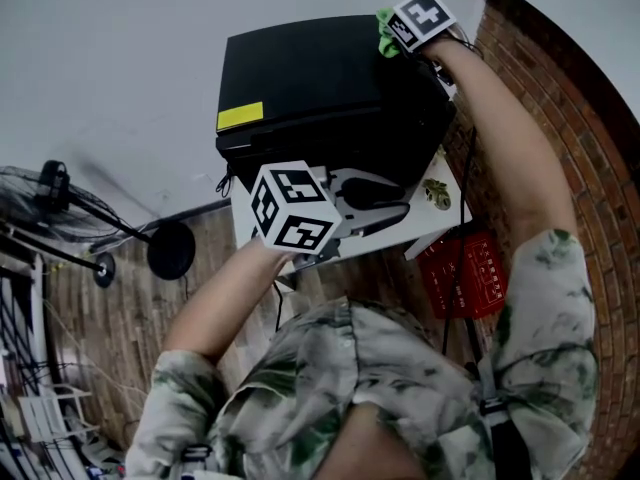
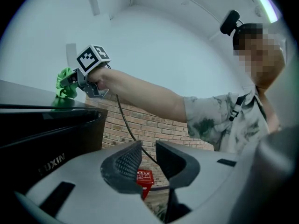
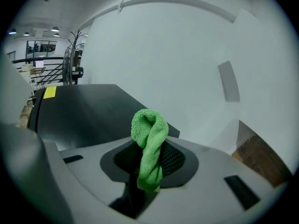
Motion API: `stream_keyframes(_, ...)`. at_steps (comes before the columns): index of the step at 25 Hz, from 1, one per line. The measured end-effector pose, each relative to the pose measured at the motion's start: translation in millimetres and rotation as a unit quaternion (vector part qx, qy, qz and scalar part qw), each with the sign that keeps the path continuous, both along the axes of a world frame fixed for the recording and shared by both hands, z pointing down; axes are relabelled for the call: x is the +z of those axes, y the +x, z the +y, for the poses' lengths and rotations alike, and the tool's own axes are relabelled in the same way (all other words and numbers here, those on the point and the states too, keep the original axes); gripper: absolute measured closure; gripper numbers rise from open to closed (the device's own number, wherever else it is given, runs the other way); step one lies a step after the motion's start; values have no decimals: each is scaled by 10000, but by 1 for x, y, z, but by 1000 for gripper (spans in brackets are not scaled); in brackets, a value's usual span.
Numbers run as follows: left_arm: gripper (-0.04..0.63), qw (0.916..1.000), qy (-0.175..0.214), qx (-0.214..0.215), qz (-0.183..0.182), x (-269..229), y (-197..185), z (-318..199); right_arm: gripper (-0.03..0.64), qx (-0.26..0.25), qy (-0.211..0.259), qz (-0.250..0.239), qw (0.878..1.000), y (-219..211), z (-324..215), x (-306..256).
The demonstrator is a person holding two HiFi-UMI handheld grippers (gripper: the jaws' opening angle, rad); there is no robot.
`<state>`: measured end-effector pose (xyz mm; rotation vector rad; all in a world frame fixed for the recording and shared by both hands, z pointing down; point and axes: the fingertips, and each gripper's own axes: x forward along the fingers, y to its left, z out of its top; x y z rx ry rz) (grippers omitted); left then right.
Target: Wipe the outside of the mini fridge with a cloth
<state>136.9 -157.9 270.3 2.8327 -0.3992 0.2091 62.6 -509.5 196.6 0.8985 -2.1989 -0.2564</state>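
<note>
Gripping a green cloth (image 3: 148, 136), the right tool (image 3: 150, 161) holds it at the far right corner of the black mini fridge (image 1: 320, 78) top; the left tool (image 2: 148, 158), jaws slightly apart and empty, hovers by the fridge's front

Green cloth (image 3: 148, 146) on black mini fridge (image 1: 320, 83)

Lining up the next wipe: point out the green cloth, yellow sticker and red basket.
green cloth (image 3: 149, 146), right gripper view, folded middle above the jaws.
yellow sticker (image 1: 240, 116), head view, its centre.
red basket (image 1: 480, 273), head view, its side wall.
</note>
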Motion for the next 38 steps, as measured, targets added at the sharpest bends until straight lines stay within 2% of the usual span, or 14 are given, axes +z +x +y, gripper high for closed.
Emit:
stream_keyframes(7, 505, 9998, 35, -190, -28, 0, -7, 3, 502, -767, 135, -161, 9968, -84, 40, -22)
stream_keyframes(13, 505, 9992, 69, -385, -20, -2, -24, 9, 502, -1255, 61, -333, 9915, -161, 71, -26)
stream_keyframes(24, 505, 9975, -31, -712, 37, 4, -61, 23, 502, -1715, -48, -437, 9842, -277, 106, -17)
stream_keyframes(31, 505, 9971, -80, -751, 31, 5, -68, 24, 502, -1541, -223, -411, 9869, -287, 95, -4)
stream_keyframes(38, 505, 9986, -63, -516, 2, 3, -53, 15, 502, -1056, -445, -392, 9926, -242, 54, 10)
